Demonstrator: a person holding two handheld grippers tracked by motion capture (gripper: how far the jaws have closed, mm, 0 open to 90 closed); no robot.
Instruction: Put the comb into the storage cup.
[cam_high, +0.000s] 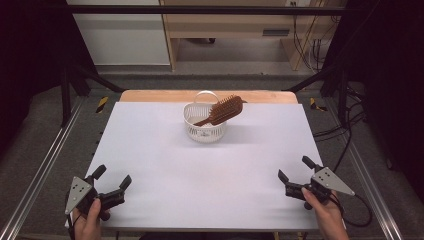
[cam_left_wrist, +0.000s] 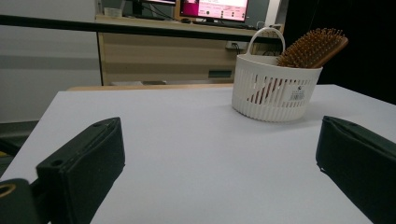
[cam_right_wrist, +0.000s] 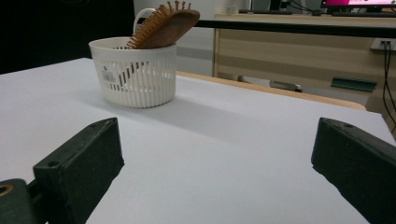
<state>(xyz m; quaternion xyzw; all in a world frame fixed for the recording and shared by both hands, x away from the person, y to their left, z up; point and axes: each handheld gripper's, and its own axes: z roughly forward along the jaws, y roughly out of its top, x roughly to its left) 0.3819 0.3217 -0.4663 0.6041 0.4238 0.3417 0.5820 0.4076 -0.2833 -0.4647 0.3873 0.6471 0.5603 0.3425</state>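
Note:
A small white slatted basket with a hoop handle stands at the far middle of the white table. A brown wooden hairbrush lies tilted in it, handle down inside and bristled head sticking out over the right rim. The left gripper view has the basket and the hairbrush far ahead to the right. From the right gripper view, the basket and hairbrush are far ahead to the left. My left gripper is open at the near left corner. My right gripper is open at the near right corner. Both hold nothing.
Metal frame rails run along both sides of the table, and cables trail on the floor to the right. A wooden desk stands beyond the far edge. Monitors sit on that desk.

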